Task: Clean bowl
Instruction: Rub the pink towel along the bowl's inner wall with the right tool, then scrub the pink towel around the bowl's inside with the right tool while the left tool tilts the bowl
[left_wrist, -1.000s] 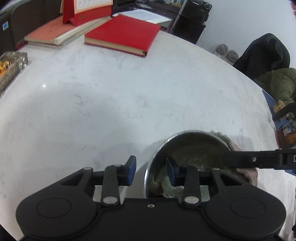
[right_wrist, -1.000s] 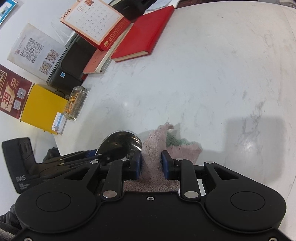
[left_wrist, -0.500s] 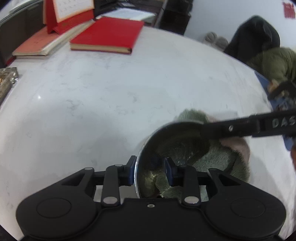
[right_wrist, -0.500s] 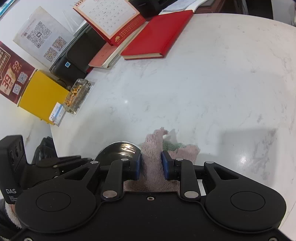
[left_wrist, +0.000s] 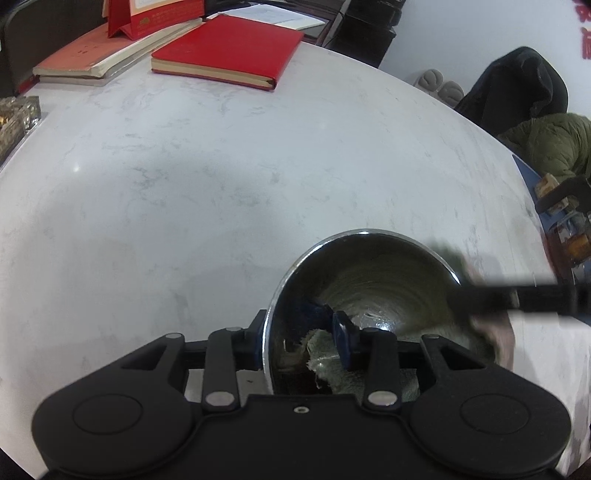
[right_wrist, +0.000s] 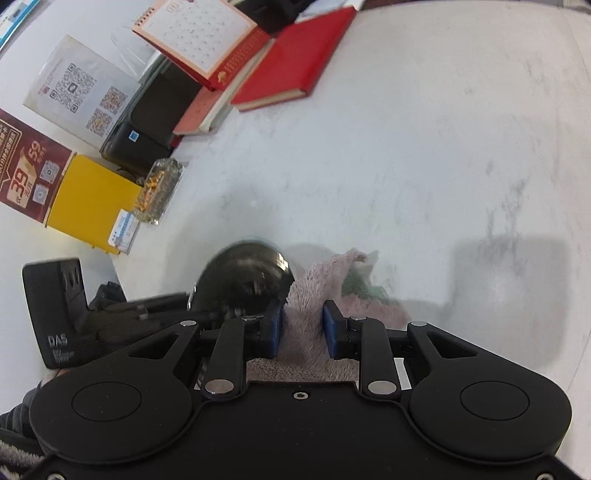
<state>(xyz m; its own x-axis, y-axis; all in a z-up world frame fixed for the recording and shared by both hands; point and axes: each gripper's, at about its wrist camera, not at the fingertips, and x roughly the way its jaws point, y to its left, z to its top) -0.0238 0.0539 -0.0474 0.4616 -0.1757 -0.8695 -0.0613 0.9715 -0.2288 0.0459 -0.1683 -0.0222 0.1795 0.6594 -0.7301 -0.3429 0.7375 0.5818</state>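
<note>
Left wrist view: left gripper (left_wrist: 299, 341) straddles the bowl (left_wrist: 369, 291) rim on the desk (left_wrist: 221, 177), opening, wider than before. Right gripper (right_wrist: 302, 328) still pinches the cloth (right_wrist: 314, 295) beside it.

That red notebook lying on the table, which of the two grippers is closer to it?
Neither is clearly nearer. The left gripper straddles the metal bowl's rim, its jaws opening; the right gripper clamps the pink cloth beside the bowl. The red notebook lies far across the table from both.
</note>
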